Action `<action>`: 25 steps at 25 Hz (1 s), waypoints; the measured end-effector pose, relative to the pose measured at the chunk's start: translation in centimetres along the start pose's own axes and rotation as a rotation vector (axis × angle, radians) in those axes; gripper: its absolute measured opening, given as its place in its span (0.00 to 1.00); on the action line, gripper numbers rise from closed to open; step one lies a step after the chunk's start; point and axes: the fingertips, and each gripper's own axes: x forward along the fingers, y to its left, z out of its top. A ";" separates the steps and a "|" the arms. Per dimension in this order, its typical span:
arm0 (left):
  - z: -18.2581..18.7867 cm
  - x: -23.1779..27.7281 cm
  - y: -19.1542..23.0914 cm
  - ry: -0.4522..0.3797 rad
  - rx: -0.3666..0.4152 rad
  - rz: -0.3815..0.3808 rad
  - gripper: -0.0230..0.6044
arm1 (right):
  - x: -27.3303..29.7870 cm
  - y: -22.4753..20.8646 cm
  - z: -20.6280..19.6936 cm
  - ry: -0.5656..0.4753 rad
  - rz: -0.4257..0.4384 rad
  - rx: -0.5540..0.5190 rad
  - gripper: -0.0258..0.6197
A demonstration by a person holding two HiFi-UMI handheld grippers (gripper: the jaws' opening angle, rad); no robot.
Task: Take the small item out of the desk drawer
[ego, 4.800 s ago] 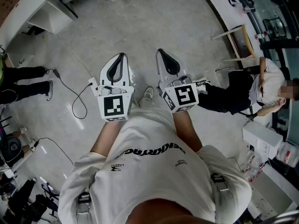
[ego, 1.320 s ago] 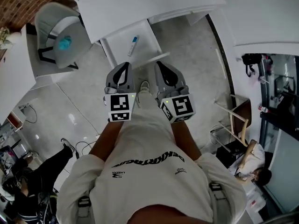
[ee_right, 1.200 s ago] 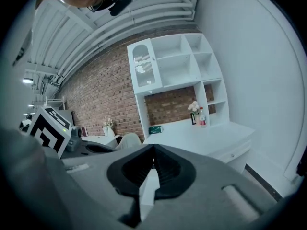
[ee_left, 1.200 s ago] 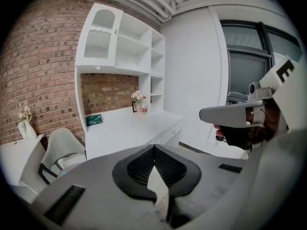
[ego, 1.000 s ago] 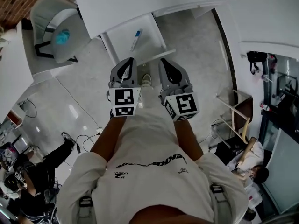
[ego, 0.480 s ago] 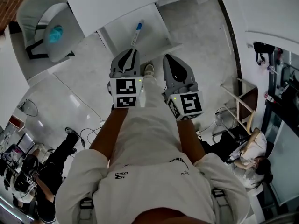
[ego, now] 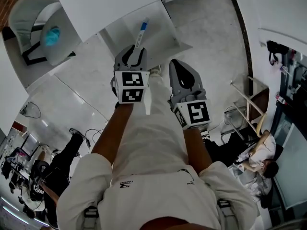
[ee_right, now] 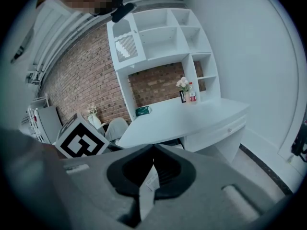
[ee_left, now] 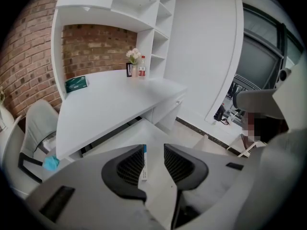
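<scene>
Fingers point(ee_left: 125, 169) of left gripper point(ee_left: 154, 151) opening, pads apart, not pressing on anything. Small item point(ego: 140, 32), a white tube with a blue end, lines up in the gap between them but lies beyond the tips, untouched. It's on the floor of the open drawer point(ego: 165, 30), roughly mid-drawer, blue end toward the desk point(ego: 110, 4). Drawer is pulled out from under the desk edge. Right gripper point(ee_right: 153, 148) hangs back from the drawer, jaws together at the tips. White slip point(ee_right: 149, 181) shows just behind them; can't tell if pinched.
</scene>
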 end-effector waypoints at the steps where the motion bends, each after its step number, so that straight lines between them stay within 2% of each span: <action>1: -0.2 0.6 0.2 0.011 -0.001 0.002 0.24 | 0.3 -0.1 -0.2 0.004 0.001 0.004 0.04; 17: -3.1 8.0 1.4 0.174 0.018 0.029 0.25 | 2.0 -2.9 -2.8 0.045 -0.020 0.044 0.04; 25: -4.4 10.8 2.7 0.250 -0.035 0.033 0.25 | 2.5 -3.7 -4.2 0.070 -0.027 0.065 0.04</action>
